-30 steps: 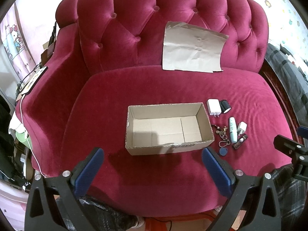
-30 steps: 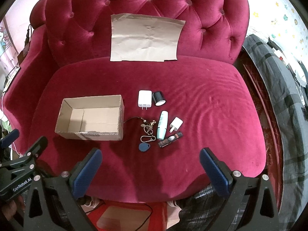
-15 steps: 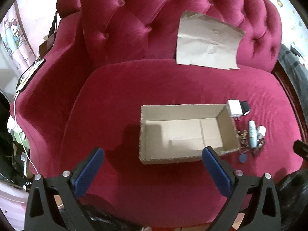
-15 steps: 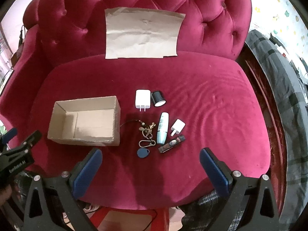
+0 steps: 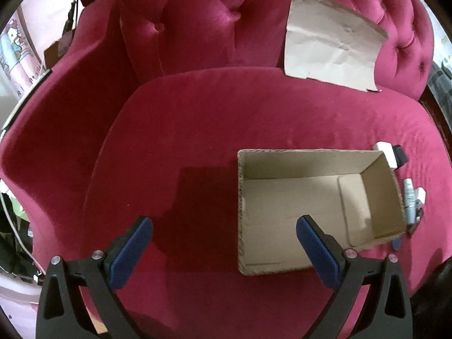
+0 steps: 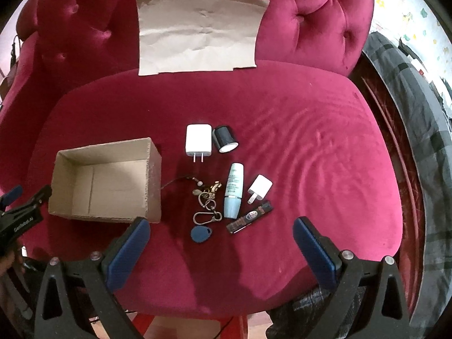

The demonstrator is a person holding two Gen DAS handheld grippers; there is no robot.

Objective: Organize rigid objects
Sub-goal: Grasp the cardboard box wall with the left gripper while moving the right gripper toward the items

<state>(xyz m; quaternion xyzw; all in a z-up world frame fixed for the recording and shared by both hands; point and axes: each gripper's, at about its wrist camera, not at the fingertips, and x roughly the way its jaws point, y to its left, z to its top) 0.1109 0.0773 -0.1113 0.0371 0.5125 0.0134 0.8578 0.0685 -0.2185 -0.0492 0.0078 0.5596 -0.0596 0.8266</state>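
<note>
Half-hidden chargers point(image 5: 387, 152) behind box point(image 5: 282, 166)

seat: crimson tufted velvet sofa point(image 6: 296, 107) | right: grey plaid blanket point(image 6: 418, 130) | wall: patterned wallpaper point(image 6: 409, 14)

Count on seat cushion:
- cardboard box point(image 6: 106, 180): 1, at 9 o'clock of the cluster
- white chargers: 2, large charger point(image 6: 198, 140) at 12 o'clock, small charger point(image 6: 260, 188) at 3 o'clock
- black cylinder point(image 6: 225, 139): 1
- pale blue tube point(image 6: 233, 194): 1
- dark stick point(image 6: 250, 217): 1
- key bunch point(image 6: 207, 197): 1
- blue fob point(image 6: 200, 233): 1, at 6 o'clock
- paper sheet point(image 6: 200, 32): 1
</note>
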